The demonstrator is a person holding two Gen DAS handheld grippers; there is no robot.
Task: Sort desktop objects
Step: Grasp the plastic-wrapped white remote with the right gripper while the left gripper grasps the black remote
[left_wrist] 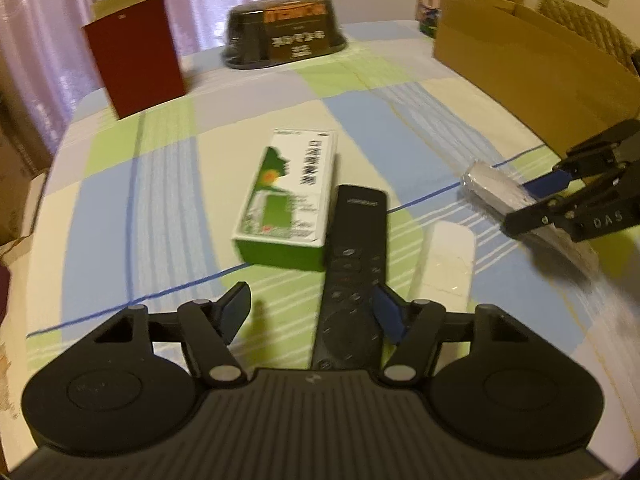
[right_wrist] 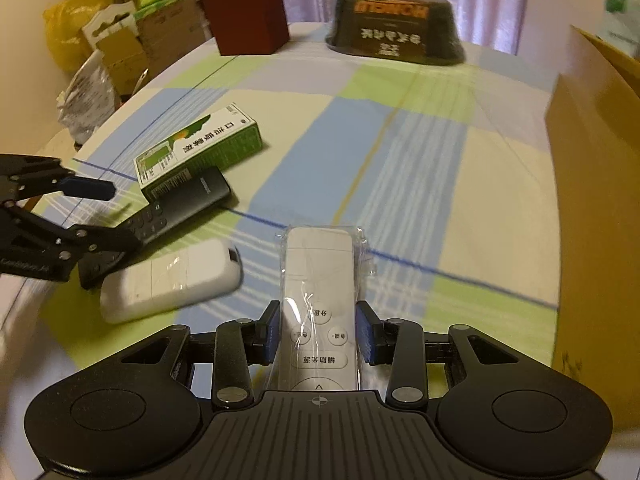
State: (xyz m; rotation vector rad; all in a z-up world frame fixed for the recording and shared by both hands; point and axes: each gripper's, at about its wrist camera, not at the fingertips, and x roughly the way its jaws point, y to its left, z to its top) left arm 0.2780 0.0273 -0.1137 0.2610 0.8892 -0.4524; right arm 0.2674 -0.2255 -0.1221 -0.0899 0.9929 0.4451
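My left gripper [left_wrist: 312, 308] is open and straddles the near end of a black remote [left_wrist: 352, 264] lying on the checked tablecloth; the remote sits close to the right pad, with a wide gap to the left pad. A green and white carton [left_wrist: 288, 196] lies just beyond it, and a bare white remote [left_wrist: 444, 264] lies to its right. My right gripper [right_wrist: 319, 320] is shut on a white remote in clear plastic wrap [right_wrist: 318, 272], which points away from me. In the right wrist view, the black remote [right_wrist: 180, 208], the bare white remote [right_wrist: 172, 280] and the carton [right_wrist: 200, 148] lie to the left.
An open cardboard box [right_wrist: 592, 200] stands along the table's right side. At the far edge stand a dark red box [left_wrist: 136, 52] and a black domed container [left_wrist: 284, 32]. Bags and cartons [right_wrist: 112, 52] are piled beyond the table's left edge.
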